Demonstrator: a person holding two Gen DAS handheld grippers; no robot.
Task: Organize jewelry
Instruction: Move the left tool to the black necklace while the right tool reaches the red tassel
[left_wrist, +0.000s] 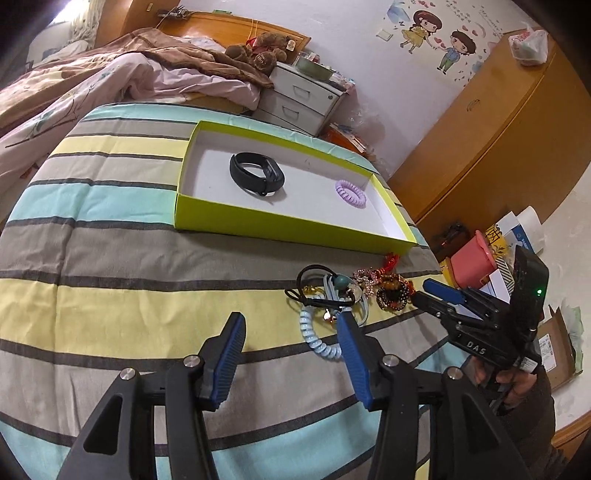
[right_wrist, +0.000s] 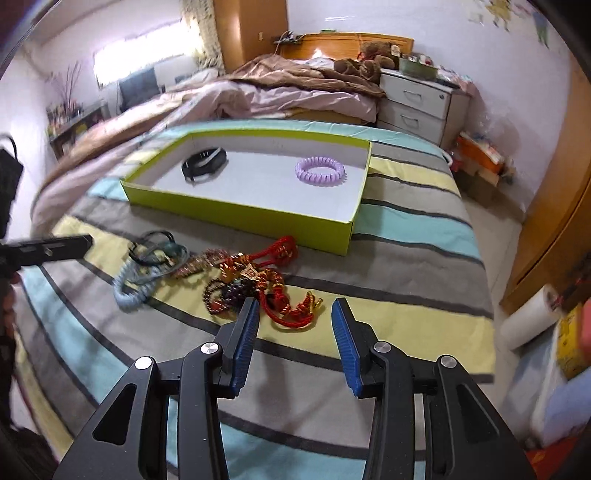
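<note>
Your left gripper (left_wrist: 291, 328) is released, nothing between its blue pads, hovering just beside the pale blue spiral hair tie (left_wrist: 320, 341). Your right gripper (right_wrist: 295, 314) is also spread and empty, over the red knotted cord charm (right_wrist: 286, 291) and beaded bracelets (right_wrist: 225, 295). On the striped bedspread (left_wrist: 110, 288), the shallow lime-green cardboard box (left_wrist: 258, 218) holds a black wristband (left_wrist: 256, 173) and a lilac spiral hair tie (left_wrist: 351, 189), well apart.

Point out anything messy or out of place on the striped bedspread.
A tangled heap of jewelry lies loose on the bedspread in front of the green tray, cords and bracelets overlapping. Only the black band and purple coil tie lie inside.
</note>
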